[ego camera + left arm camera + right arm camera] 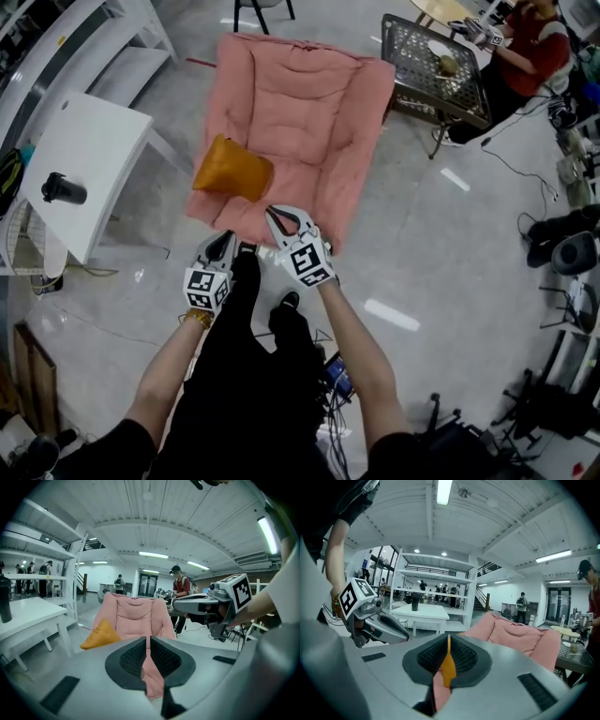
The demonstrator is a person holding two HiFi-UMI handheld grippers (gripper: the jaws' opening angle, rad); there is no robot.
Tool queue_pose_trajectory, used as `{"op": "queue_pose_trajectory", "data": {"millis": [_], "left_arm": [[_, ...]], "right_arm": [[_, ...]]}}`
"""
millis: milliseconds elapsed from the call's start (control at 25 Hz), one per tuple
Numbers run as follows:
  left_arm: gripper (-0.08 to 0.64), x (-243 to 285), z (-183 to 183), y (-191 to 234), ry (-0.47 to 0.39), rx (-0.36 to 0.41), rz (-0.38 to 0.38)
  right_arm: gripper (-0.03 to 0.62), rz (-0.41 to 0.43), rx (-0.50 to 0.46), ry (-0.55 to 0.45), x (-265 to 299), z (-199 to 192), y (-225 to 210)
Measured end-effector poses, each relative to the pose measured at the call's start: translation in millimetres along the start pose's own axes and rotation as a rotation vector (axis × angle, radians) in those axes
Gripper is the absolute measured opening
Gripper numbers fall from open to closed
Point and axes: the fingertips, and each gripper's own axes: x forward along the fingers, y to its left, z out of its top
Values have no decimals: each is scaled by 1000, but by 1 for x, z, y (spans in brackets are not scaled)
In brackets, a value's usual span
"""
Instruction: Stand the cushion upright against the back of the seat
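A pink padded chair [298, 122] stands on the floor ahead of me. An orange cushion [232, 171] lies on the chair's front left part, partly over its edge. My left gripper [222, 246] is shut and empty, just short of the chair's front edge and below the cushion. My right gripper [282, 221] is shut and empty too, over the chair's front edge to the right of the cushion. In the left gripper view the cushion [100, 635] and the chair [133, 616] lie ahead of that shut gripper [148, 645]. The right gripper [448, 644] view shows the cushion [448, 668] as an orange strip behind its closed jaws.
A white table [75, 159] with a black bottle [64, 190] stands left of the chair. At the back right is a mesh table [433, 67] where a person in red [529, 47] sits. White shelving [433, 583] stands behind the table. Cables and gear lie at the right.
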Motion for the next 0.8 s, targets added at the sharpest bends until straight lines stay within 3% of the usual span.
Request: {"op": "queue_pose_trajectory", "data": {"millis": [400,800], "left_arm": [[26,56,-55,66,73,-76,14],[141,125,-109,121,90,-145,-2]], "right_arm": [[18,74,-39,139,87,-60,-16],[18,122,-87,216,175,-118,-46]]}}
